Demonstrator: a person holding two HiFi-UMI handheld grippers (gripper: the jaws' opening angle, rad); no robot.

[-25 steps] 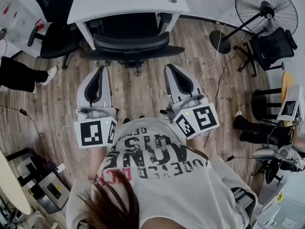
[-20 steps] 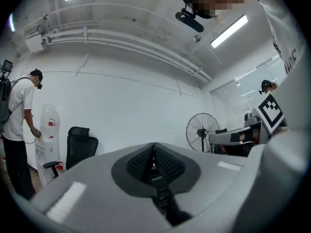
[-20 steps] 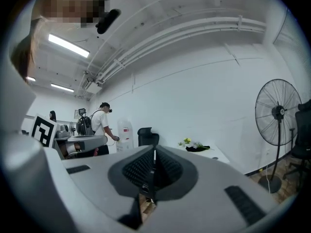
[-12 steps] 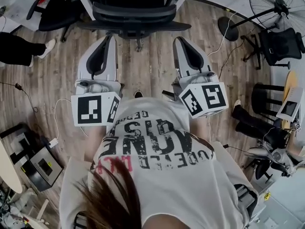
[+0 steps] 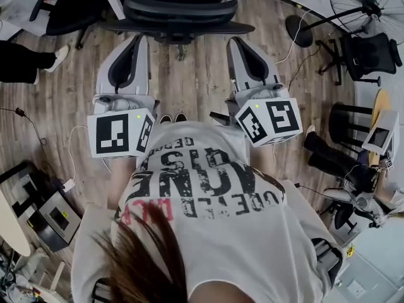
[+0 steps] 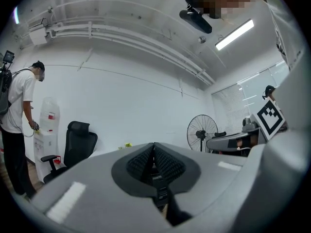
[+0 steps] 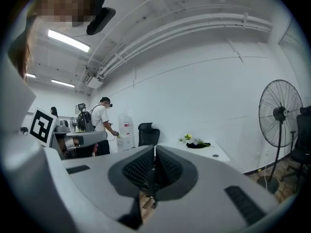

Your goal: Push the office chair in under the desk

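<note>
Left tool (image 5: 139,38): shut, pads together, nothing held. Right tool (image 5: 234,41): same, shut and empty. Both level, side by side, pointed at chair (image 5: 180,14); tips just beside its rear edge, contact not resolvable. Chair: between the white legs of desk (image 5: 115,2), back facing the tools. Wood floor (image 5: 189,87) underneath. Fan (image 5: 366,5) well off to the right; bystander's leg (image 5: 25,60) at left.

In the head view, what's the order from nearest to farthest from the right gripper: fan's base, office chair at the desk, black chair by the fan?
From the right gripper:
1. office chair, just ahead of its tips.
2. fan's base, on the floor to its right.
3. black chair, far right.
</note>
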